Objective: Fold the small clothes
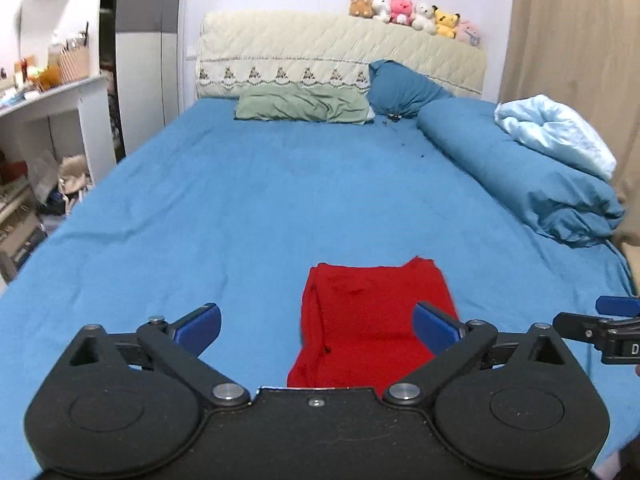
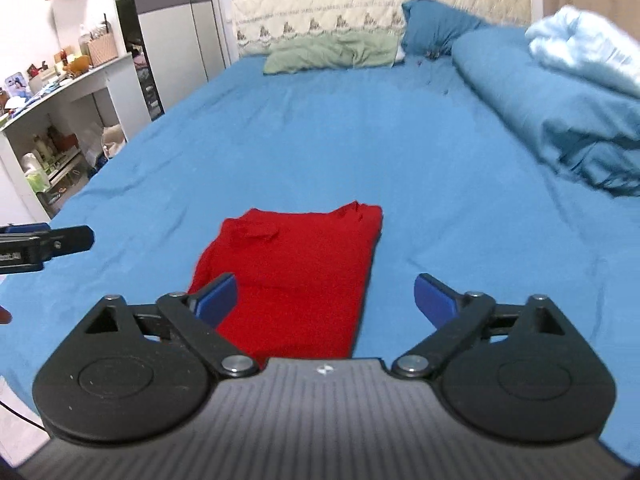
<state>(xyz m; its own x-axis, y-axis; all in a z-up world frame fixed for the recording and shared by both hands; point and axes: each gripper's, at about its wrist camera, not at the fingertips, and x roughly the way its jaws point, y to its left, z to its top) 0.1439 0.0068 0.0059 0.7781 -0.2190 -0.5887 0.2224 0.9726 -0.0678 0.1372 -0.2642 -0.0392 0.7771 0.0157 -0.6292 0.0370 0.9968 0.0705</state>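
Observation:
A red garment (image 1: 372, 320) lies folded into a narrow rectangle on the blue bed sheet (image 1: 240, 208), near the foot of the bed. It also shows in the right wrist view (image 2: 296, 280). My left gripper (image 1: 318, 326) is open and empty, held above the garment's near left part. My right gripper (image 2: 326, 296) is open and empty, above the garment's near right edge. Each gripper's tip shows at the edge of the other's view: the right gripper (image 1: 600, 326) and the left gripper (image 2: 44, 242).
A rolled blue duvet (image 1: 520, 176) with a pale blue blanket (image 1: 560, 132) lies along the bed's right side. Green (image 1: 304, 106) and blue (image 1: 404, 88) pillows rest by the headboard, with plush toys (image 1: 412, 14) on top. A white desk with clutter (image 1: 44, 92) stands left.

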